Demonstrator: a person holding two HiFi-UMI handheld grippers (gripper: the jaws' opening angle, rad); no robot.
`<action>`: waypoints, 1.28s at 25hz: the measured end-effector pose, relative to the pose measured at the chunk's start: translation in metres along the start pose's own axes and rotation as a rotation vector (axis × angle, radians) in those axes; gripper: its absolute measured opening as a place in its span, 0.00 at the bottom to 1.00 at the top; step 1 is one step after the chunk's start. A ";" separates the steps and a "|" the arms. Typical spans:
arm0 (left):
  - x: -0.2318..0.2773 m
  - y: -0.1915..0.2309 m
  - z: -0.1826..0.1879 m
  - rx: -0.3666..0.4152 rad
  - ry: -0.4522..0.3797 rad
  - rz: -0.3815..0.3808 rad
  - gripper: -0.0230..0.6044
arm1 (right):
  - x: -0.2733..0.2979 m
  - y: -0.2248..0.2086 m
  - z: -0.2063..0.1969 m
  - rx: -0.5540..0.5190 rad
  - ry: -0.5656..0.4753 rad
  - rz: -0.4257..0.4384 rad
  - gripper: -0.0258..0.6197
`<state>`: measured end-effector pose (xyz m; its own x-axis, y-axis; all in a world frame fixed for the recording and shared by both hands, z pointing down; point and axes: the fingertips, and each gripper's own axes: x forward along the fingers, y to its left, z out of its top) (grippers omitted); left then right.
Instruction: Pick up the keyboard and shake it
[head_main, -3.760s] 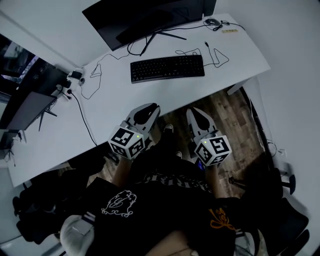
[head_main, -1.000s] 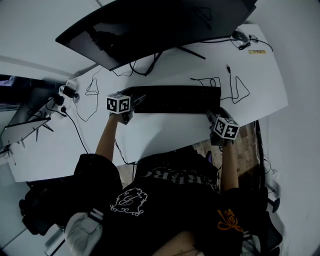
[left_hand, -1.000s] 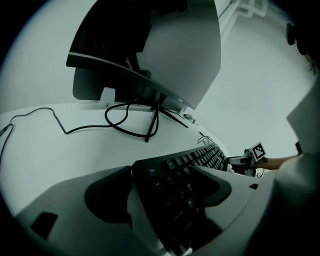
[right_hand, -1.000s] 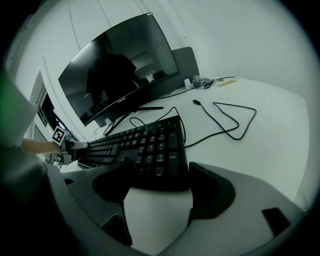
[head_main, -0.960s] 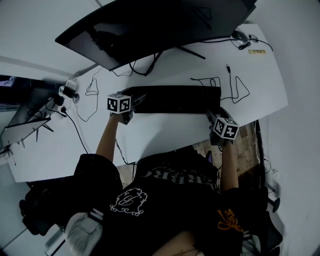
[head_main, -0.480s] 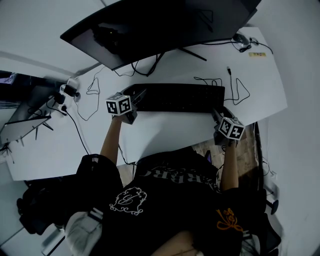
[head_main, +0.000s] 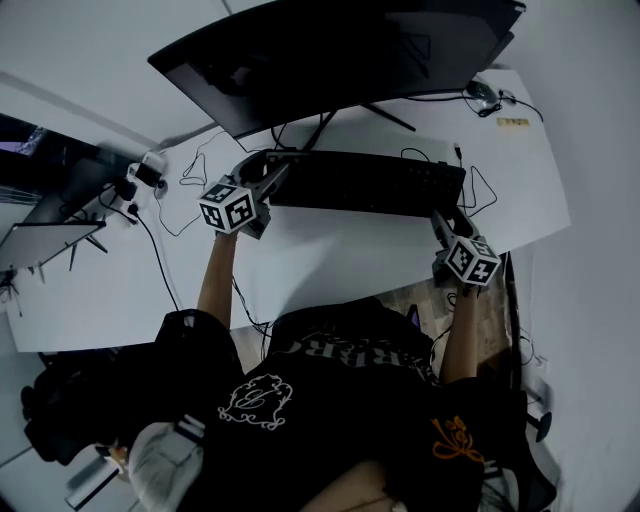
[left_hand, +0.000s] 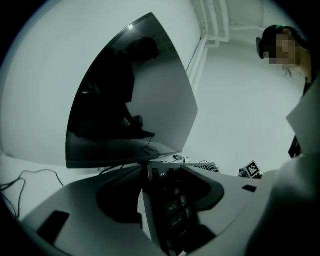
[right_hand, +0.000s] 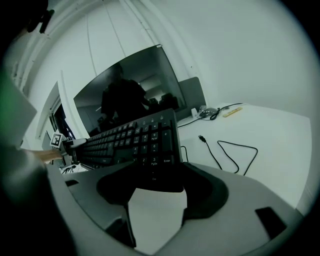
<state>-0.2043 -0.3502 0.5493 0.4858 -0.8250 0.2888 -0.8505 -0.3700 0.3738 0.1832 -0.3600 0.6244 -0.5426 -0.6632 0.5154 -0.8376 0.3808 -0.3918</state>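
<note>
The black keyboard (head_main: 365, 183) hangs above the white desk (head_main: 330, 255), in front of the monitor. My left gripper (head_main: 268, 175) is shut on its left end, where the Esc key end (left_hand: 167, 200) sits between the jaws. My right gripper (head_main: 442, 218) is shut on the right end, and the number-pad end (right_hand: 152, 150) runs in between its jaws. Both pairs of jaws have just been closing with the keyboard between them. In the left gripper view the left gripper (left_hand: 165, 196) points roughly level; the right gripper (right_hand: 157, 186) tilts down toward the desk.
A large dark monitor (head_main: 330, 60) stands just behind the keyboard. Loose black cables (head_main: 478, 185) lie on the desk at the right, with a mouse (head_main: 481, 90) and a small yellow item (head_main: 512, 122) in the far corner. A plug adapter (head_main: 150, 165) sits at the left edge.
The keyboard has come up off the desk with both grippers. The left end has risen more than the right, and the left gripper has tipped up toward level.
</note>
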 end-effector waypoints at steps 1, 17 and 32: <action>-0.003 -0.004 0.009 0.026 -0.018 -0.004 0.43 | -0.002 0.002 0.003 -0.001 -0.014 0.006 0.47; -0.051 -0.080 0.091 0.457 -0.148 -0.036 0.43 | -0.033 0.025 0.038 -0.159 -0.182 0.015 0.47; -0.081 -0.099 0.099 0.620 -0.140 0.085 0.43 | -0.053 0.043 0.078 -0.339 -0.318 -0.059 0.47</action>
<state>-0.1797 -0.2893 0.4017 0.4163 -0.8948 0.1611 -0.8639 -0.4445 -0.2369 0.1811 -0.3585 0.5213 -0.4914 -0.8346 0.2489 -0.8686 0.4905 -0.0702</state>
